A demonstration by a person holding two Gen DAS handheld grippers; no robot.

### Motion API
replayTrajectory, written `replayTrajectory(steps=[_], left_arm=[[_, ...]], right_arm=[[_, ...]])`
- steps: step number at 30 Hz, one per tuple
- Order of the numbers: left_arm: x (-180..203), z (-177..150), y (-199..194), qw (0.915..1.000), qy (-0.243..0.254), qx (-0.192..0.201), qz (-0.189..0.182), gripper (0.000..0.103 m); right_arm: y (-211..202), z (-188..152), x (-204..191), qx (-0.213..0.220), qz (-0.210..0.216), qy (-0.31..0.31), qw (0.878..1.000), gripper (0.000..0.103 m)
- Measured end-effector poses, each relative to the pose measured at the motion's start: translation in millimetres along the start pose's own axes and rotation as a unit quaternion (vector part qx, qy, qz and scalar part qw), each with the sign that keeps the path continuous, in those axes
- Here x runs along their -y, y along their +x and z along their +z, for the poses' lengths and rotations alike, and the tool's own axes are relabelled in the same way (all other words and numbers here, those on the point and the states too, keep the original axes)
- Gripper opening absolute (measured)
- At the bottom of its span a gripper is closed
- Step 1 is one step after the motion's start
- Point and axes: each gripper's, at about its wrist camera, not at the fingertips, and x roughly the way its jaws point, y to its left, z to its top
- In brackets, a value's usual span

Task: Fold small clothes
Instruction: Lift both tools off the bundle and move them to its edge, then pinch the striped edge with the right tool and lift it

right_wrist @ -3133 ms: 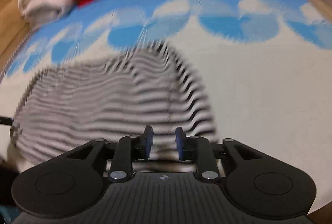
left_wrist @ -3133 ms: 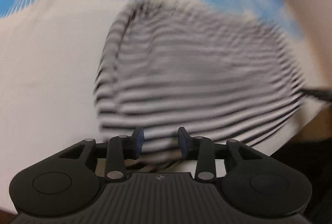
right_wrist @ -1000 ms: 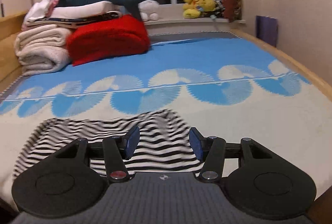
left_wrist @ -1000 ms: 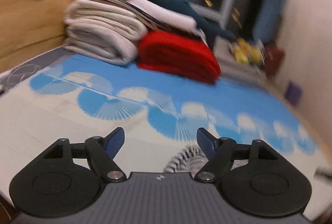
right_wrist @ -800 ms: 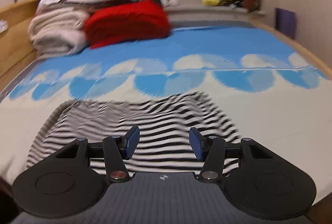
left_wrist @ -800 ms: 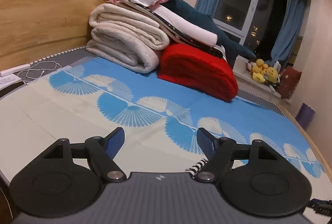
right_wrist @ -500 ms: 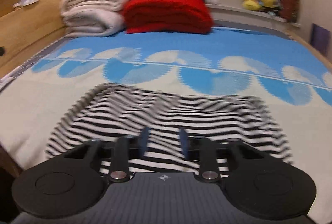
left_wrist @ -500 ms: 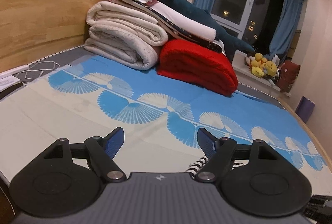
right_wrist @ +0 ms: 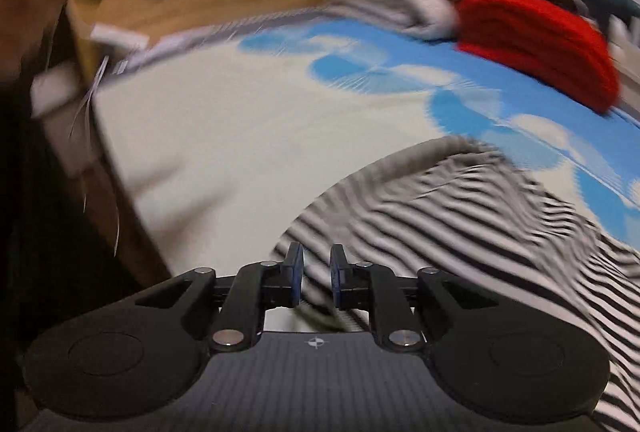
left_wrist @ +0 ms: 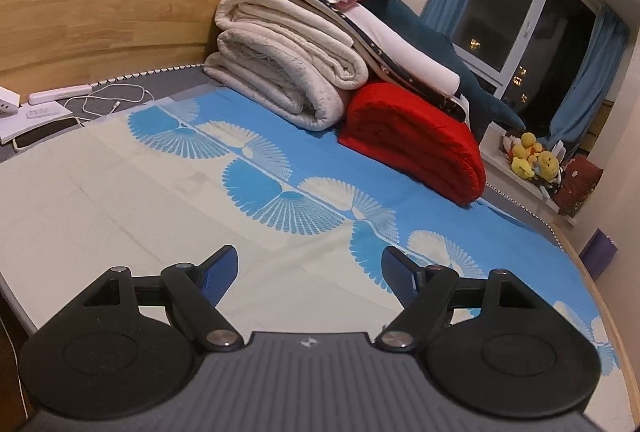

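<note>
The right gripper [right_wrist: 316, 278] is now pinching the striped shirt [right_wrist: 460, 208] at the bed's [right_wrist: 224, 128] near edge; the left gripper [left_wrist: 308, 278] is waiting spread. Lifting evenly is keeping the fold straight

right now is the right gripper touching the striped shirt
Cannot tell. In the blurred right wrist view the right gripper is nearly closed over the striped shirt, but no contact shows plainly.

Bare sheet [left_wrist: 120, 216] before stacked blankets [left_wrist: 288, 72]
</note>
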Motion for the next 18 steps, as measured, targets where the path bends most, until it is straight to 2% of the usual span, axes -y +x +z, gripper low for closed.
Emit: replayTrajectory(steps=[1, 3, 4, 7, 10, 12, 13, 14, 15, 16, 18], left_arm=[[0, 0, 0, 1.0, 0.0, -0.001, 0.0, 0.083], [1, 0, 0, 1.0, 0.0, -0.001, 0.003, 0.083], [1, 0, 1, 1.0, 0.0, -0.002, 0.003, 0.083], [2, -1, 2, 1.0, 0.0, -0.003, 0.003, 0.083], [5, -2, 3, 1.0, -0.003, -0.006, 0.001, 0.083], [7, -3, 4, 1.0, -0.003, -0.007, 0.001, 0.083], [8, -3, 5, 1.0, -0.002, -0.008, 0.0, 0.083], [9, -4, 6, 1.0, -0.001, -0.009, 0.0, 0.083], [10, -4, 7, 1.0, 0.0, -0.01, 0.0, 0.083], [11, -4, 8, 0.9999, 0.001, -0.01, 0.0, 0.083], [13, -6, 8, 0.9999, 0.003, -0.01, 0.0, 0.083]], right_arm=[[8, -1, -4, -0.006, 0.001, -0.011, 1.0, 0.018], [20, -2, -9, -0.014, 0.008, -0.024, 1.0, 0.031], [26, -3, -11, -0.023, 0.012, -0.029, 0.999, 0.043], [37, -6, -13, -0.044, 0.023, -0.032, 0.998, 0.05], [42, -5, -11, -0.043, 0.028, -0.027, 0.998, 0.051], [45, -5, -9, -0.045, 0.024, -0.024, 0.998, 0.048], [44, -5, -9, -0.043, 0.014, -0.026, 0.999, 0.034], [47, -5, -6, -0.043, 0.008, -0.028, 0.999, 0.025], [47, -4, -3, -0.043, 0.007, -0.023, 0.999, 0.022], [47, -3, 1, -0.044, 0.011, -0.011, 0.999, 0.014], [45, -1, 8, -0.042, 0.014, 0.008, 0.999, 0.01]])
